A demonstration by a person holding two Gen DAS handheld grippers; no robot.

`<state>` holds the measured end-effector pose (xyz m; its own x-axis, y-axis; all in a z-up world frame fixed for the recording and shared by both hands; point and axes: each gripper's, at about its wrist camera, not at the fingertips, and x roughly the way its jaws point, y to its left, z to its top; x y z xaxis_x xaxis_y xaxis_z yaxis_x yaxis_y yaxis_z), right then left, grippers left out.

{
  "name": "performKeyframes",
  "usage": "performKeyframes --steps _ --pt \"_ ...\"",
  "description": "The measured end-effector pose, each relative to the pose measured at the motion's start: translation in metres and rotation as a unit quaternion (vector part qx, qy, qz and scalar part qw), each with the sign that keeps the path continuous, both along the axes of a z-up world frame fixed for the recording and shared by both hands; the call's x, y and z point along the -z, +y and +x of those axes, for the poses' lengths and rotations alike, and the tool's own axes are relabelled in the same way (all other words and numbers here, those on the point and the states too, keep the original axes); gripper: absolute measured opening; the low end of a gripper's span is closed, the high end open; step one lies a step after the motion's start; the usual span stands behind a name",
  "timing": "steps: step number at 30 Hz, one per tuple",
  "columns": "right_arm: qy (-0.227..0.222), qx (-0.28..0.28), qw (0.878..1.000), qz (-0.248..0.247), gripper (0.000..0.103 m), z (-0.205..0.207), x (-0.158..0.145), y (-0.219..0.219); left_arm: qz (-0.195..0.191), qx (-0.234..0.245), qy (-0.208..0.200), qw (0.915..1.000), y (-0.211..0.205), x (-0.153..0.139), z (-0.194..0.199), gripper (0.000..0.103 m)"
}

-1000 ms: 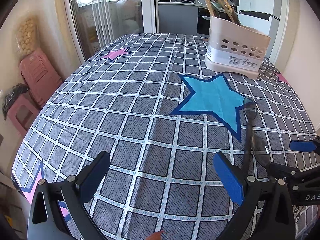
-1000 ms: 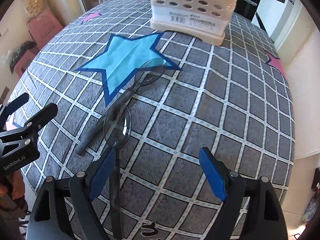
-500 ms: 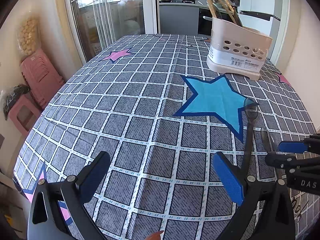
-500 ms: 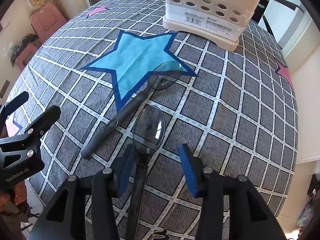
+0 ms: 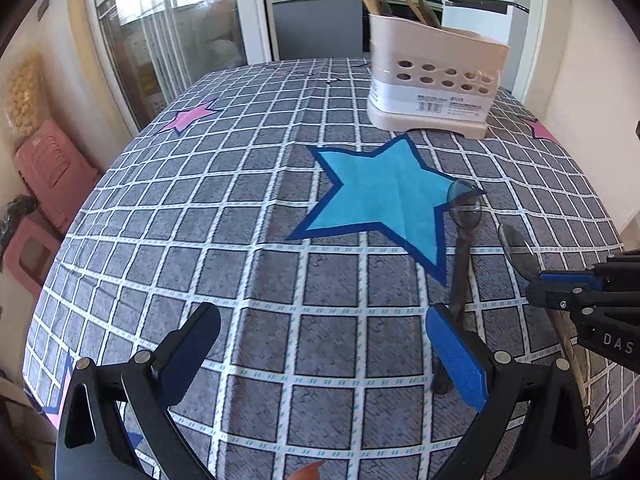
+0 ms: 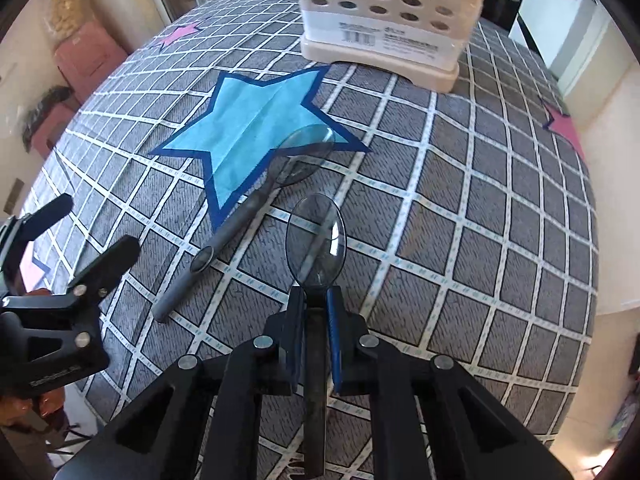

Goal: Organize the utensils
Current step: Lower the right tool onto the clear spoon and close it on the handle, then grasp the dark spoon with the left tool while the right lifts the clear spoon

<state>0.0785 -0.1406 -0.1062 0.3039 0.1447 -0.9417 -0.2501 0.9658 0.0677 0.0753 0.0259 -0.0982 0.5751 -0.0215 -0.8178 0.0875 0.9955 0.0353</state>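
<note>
Two smoky translucent spoons lie on the checked tablecloth. The nearer spoon (image 6: pixel 316 236) has its handle between the fingers of my right gripper (image 6: pixel 314 292), whose jaws are closing, with the blue pads pressed against both sides of the handle. The other spoon (image 6: pixel 248 208) lies free to its left, bowl on the blue star (image 6: pixel 256 128). The left wrist view shows my left gripper (image 5: pixel 320 320) open and empty, the free spoon (image 5: pixel 462 248) by its right finger, the right gripper (image 5: pixel 556 288) beyond. A cream utensil holder (image 5: pixel 432 84) with wooden sticks stands at the far side.
The left gripper (image 6: pixel 94 224) hovers by the table's left edge in the right wrist view. Pink stools (image 5: pixel 48 164) stand on the floor left of the table. Behind it are a glass door (image 5: pixel 172 32) and a kitchen counter. A white wall runs close along the right side.
My right gripper's jaws went from wide open to closed around the nearer spoon's handle. My left gripper shifted slightly across the table and stays open.
</note>
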Motion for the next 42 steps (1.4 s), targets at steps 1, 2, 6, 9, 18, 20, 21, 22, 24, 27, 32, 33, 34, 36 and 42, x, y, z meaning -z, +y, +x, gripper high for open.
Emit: performKeyframes --steps 1,2,6,9,18,20,21,22,24,27,32,33,34,36,42 --pt "-0.004 0.001 1.000 0.004 0.012 -0.001 -0.002 -0.003 0.000 0.007 0.005 1.0000 -0.004 0.001 0.003 0.103" --pt "-0.006 0.002 1.000 0.006 0.012 -0.001 -0.003 -0.006 -0.001 0.013 0.009 0.9999 -0.007 0.001 0.005 0.103" --pt "-0.020 0.011 1.000 0.021 0.012 -0.002 -0.013 -0.025 -0.009 0.050 0.035 0.9981 -0.025 0.006 0.017 0.103" --pt "-0.025 0.018 0.999 0.034 0.012 -0.001 -0.015 -0.039 -0.017 0.081 0.060 0.9948 -0.040 0.008 0.029 0.103" --pt "-0.028 0.034 0.997 0.065 0.012 0.000 -0.016 -0.064 -0.002 0.126 0.102 0.9867 -0.073 0.014 0.062 0.092" --pt "-0.028 0.035 0.996 0.072 0.012 0.000 -0.016 -0.067 0.004 0.135 0.108 0.9850 -0.078 0.013 0.066 0.092" --pt "-0.028 0.035 0.996 0.075 0.012 0.001 -0.016 -0.068 0.004 0.138 0.113 0.9839 -0.079 0.013 0.068 0.092" --pt "-0.027 0.034 0.996 0.077 0.012 0.002 -0.016 -0.068 0.002 0.139 0.120 0.9829 -0.079 0.013 0.070 0.092" --pt "-0.027 0.034 0.996 0.084 0.012 0.003 -0.016 -0.071 0.003 0.147 0.135 0.9799 -0.079 0.013 0.076 0.092" --pt "-0.025 0.033 0.995 0.094 0.012 0.004 -0.016 -0.074 0.008 0.167 0.148 0.9748 -0.083 0.013 0.079 0.092" --pt "-0.026 0.030 0.993 0.111 0.012 0.005 -0.019 -0.080 0.010 0.204 0.155 0.9665 -0.097 0.008 0.076 0.059" --pt "-0.027 0.030 0.993 0.111 0.012 0.006 -0.019 -0.081 0.011 0.209 0.155 0.9655 -0.101 0.009 0.075 0.052" --pt "-0.027 0.030 0.993 0.112 0.012 0.006 -0.020 -0.082 0.009 0.210 0.157 0.9650 -0.103 0.008 0.074 0.041" --pt "-0.029 0.032 0.992 0.117 0.012 0.007 -0.022 -0.085 -0.002 0.205 0.156 0.9662 -0.104 0.008 0.073 0.041" --pt "-0.028 0.045 0.990 0.128 0.012 0.009 -0.022 -0.098 -0.038 0.146 0.100 0.9834 -0.090 0.001 0.057 0.041"
